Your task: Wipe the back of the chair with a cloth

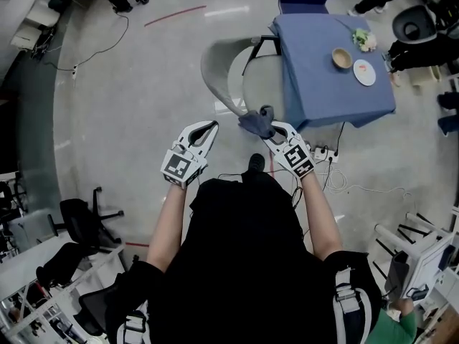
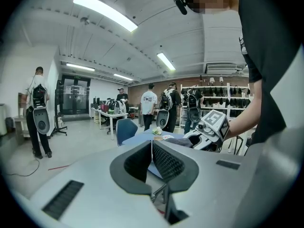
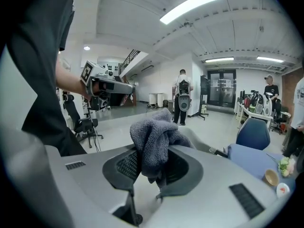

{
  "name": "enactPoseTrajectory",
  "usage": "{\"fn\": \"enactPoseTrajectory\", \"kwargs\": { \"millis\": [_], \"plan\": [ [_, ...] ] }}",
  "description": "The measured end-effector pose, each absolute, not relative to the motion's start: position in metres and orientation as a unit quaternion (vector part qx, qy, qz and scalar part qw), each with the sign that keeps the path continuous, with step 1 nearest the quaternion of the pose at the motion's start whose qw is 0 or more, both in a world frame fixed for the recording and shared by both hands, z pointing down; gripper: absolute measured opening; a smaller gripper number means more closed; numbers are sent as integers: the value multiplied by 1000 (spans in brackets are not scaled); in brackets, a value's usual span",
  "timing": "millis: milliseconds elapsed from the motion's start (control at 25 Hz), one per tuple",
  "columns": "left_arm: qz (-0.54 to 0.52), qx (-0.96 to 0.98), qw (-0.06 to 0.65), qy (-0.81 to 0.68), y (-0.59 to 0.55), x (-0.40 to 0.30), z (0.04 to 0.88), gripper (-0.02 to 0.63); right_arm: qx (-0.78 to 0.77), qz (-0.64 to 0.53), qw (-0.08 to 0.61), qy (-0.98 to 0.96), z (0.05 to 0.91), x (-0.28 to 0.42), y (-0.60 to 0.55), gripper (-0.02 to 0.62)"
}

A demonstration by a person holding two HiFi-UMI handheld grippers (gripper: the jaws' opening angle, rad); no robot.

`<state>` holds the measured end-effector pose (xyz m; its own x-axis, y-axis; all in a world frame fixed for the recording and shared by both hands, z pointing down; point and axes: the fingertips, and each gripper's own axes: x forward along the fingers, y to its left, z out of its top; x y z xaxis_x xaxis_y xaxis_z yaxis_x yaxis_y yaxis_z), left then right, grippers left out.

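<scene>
My right gripper is clenched on the grey cloth, just at the near end of the chair back, at 12 o'clock. My left gripper is closed on nothing. I judge the wiping barely begun, with the whole curve left.

Readable text, numbers, brands: none. Cubes on left gripper and right gripper: square patterns only.

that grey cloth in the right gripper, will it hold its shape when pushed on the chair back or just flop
Probably floppy: the cloth bunches and droops in folds from the right gripper. Likely light, since one pinch between the jaws carries it all. Its fuzzy pile should drag rather than slip on the chair back.
</scene>
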<state>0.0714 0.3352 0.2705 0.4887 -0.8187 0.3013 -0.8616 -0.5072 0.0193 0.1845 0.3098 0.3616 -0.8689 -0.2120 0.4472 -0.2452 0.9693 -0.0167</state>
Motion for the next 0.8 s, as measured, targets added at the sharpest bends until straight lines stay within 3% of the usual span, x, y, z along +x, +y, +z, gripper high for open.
{"fn": "enactPoseTrajectory", "kwargs": {
  "millis": [800],
  "plan": [
    [125,876,90,-458,271,43,289,28,154,38,236,-959,367,156,251,116]
  ]
}}
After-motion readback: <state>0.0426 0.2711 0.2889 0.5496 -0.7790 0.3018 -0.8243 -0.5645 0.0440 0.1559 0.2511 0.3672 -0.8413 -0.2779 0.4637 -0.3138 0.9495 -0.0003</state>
